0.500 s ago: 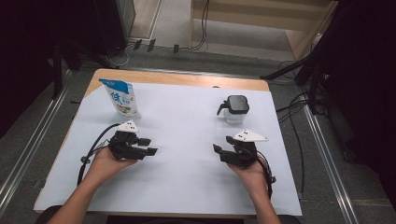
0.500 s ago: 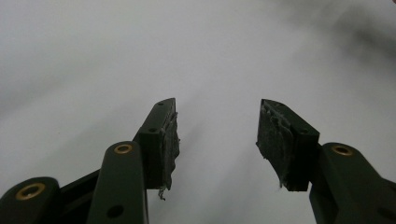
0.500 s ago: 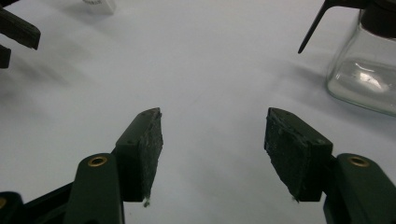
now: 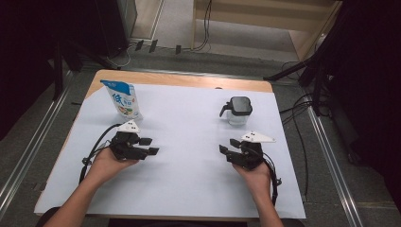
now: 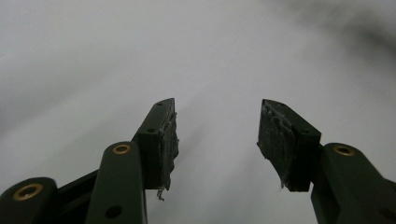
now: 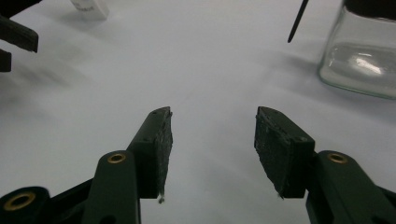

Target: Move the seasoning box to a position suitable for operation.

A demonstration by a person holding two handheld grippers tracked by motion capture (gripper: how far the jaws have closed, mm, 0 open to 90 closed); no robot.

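Clear glossy glass jar (image 6: 362,65); matt white, perhaps paper, table cover (image 4: 189,123).

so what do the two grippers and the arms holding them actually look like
Both are black handheld tools, the left gripper and the right gripper, each topped by a pale three-cornered plate and trailing a black cable. Up close, each has two black jaws with brass-coloured rivets and worn, frayed grey pads. The forearms are bare, with no sleeves in view.
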